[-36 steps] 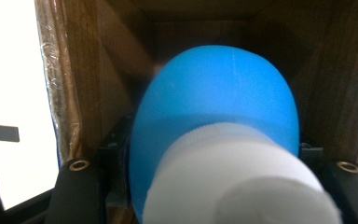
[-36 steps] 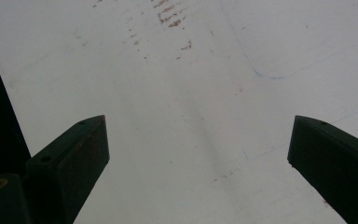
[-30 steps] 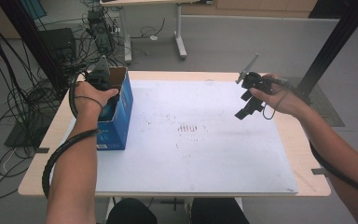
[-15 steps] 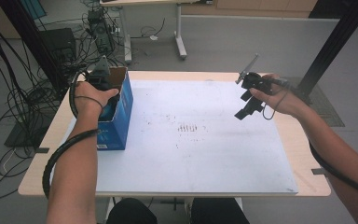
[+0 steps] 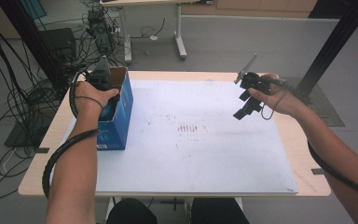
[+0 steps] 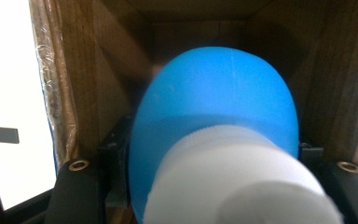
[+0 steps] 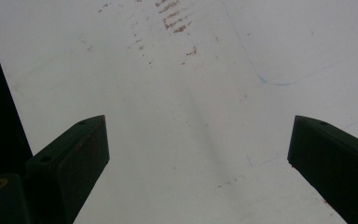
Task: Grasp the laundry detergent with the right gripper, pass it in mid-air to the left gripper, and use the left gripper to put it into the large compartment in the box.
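Nothing moved: blue bottle inside box

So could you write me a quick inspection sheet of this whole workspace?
Surface: white sheet on a wooden table, with brownish smudges near the middle.
Job's things: open blue box at the table's left; blue bottle with a white cap inside it.
Clutter: nothing seen.
Grippers: left gripper reaches into the box, fingers shut on the bottle; right gripper held above the sheet, open and empty.
Cables: one trails along each forearm; a tangle lies on the floor at left.
Surroundings: grey floor, another table's legs behind.
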